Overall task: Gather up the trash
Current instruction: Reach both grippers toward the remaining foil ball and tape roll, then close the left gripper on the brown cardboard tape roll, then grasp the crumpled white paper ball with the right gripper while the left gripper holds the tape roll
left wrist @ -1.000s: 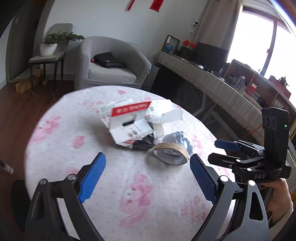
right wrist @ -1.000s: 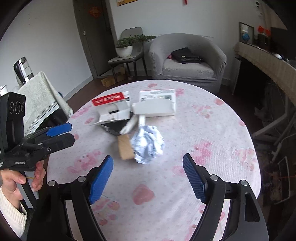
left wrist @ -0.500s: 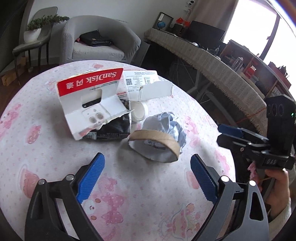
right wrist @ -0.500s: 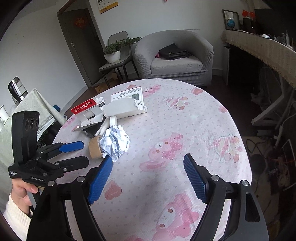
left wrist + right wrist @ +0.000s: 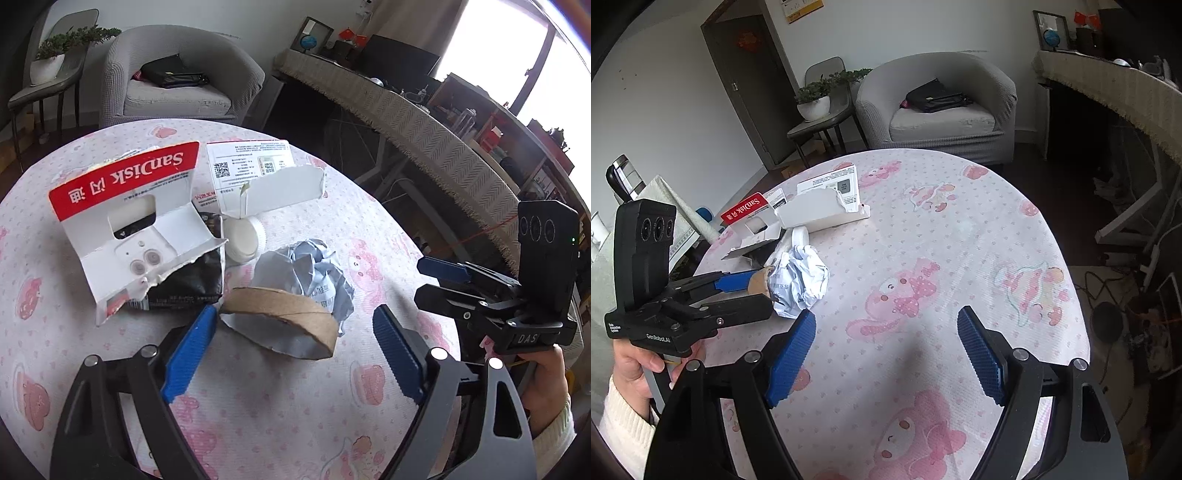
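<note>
Trash lies on the round table: a brown cardboard tape ring (image 5: 280,314), a crumpled blue-white paper ball (image 5: 310,269), a torn SanDisk package (image 5: 129,218), a white torn box (image 5: 273,188), a white round lid (image 5: 243,240) and a black wrapper (image 5: 192,284). My left gripper (image 5: 291,354) is open, its fingers on either side of the near part of the tape ring. It also shows in the right wrist view (image 5: 738,295). My right gripper (image 5: 886,354) is open and empty over bare tablecloth, right of the paper ball (image 5: 799,280).
The table (image 5: 960,236) has a pink cartoon-print cloth. A grey armchair (image 5: 945,107) with a black bag, a chair with a potted plant (image 5: 816,99) and a long draped bench (image 5: 417,122) stand beyond it. Cables lie on the floor at right.
My left gripper has moved forward and down until its open fingers flank the tape ring. My right gripper has drawn back and to the right, off the trash pile.
</note>
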The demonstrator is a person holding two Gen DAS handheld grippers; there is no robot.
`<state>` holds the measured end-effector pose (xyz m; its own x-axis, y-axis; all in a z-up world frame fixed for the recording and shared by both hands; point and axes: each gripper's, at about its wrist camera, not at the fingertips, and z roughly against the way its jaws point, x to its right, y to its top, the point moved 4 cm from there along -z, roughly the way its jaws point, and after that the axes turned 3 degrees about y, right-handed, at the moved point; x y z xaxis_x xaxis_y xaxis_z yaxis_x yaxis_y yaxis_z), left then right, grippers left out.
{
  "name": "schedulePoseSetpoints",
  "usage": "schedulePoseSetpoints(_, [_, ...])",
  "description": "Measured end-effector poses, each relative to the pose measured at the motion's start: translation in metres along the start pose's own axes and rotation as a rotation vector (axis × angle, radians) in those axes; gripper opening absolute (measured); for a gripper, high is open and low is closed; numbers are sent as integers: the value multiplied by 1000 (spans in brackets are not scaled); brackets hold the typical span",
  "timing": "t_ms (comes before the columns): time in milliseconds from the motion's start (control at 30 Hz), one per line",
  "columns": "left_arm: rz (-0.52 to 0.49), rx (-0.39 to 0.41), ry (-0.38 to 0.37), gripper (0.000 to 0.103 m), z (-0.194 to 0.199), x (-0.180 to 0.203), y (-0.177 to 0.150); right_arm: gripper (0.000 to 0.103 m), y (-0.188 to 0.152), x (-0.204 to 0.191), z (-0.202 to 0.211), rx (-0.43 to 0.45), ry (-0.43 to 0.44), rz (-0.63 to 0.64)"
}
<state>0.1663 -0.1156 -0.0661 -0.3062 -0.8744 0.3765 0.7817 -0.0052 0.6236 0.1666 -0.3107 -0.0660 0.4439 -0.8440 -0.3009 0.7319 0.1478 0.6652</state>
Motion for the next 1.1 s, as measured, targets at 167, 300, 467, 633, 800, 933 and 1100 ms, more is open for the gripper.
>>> schedulePoseSetpoints(167, [7, 0, 16, 73, -1, -4, 3, 80, 2, -2, -5, -7, 4, -2])
schedulePoseSetpoints(300, [9, 0, 24, 66, 2, -6, 1, 80, 5, -10, -8, -6, 15, 9])
schedulePoseSetpoints(467, [6, 7, 32, 65, 7, -6, -1, 80, 7, -19, -13, -5, 34, 15])
schedulePoseSetpoints(633, [8, 15, 40, 65, 17, -9, -4, 80, 11, -28, -14, 7, 65, 7])
schedulePoseSetpoints(800, [1, 39, 78, 65, 34, -18, -7, 80, 18, -46, -23, 7, 78, 16])
schedulePoseSetpoints(933, [-2, 56, 86, 65, 46, -25, -8, 80, 21, -57, -35, -9, 73, 30])
schedulePoseSetpoints(1100, [-13, 69, 116, 65, 57, -33, -10, 80, 23, -68, -52, -39, 24, 63])
